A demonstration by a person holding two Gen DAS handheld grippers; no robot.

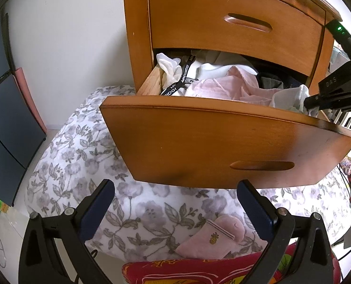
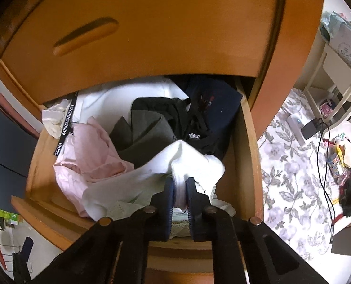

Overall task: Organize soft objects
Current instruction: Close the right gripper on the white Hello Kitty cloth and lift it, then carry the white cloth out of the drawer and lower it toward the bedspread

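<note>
A wooden chest (image 1: 137,37) stands over a floral bedspread (image 1: 76,156), its lower drawer (image 1: 222,142) pulled out and heaped with clothes. At the drawer's near right, the right gripper (image 2: 180,190) has its jaws clamped on a white sock (image 2: 194,163). The left gripper (image 1: 175,203) hangs with jaws wide and empty above a pink sock (image 1: 213,239) lying on the bedspread.

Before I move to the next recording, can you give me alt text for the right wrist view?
The right gripper is shut on a white sock at the front of an open wooden drawer stuffed with pink, white, grey and dark clothes. A closed drawer sits above, and a floral bedspread shows to the right.
</note>
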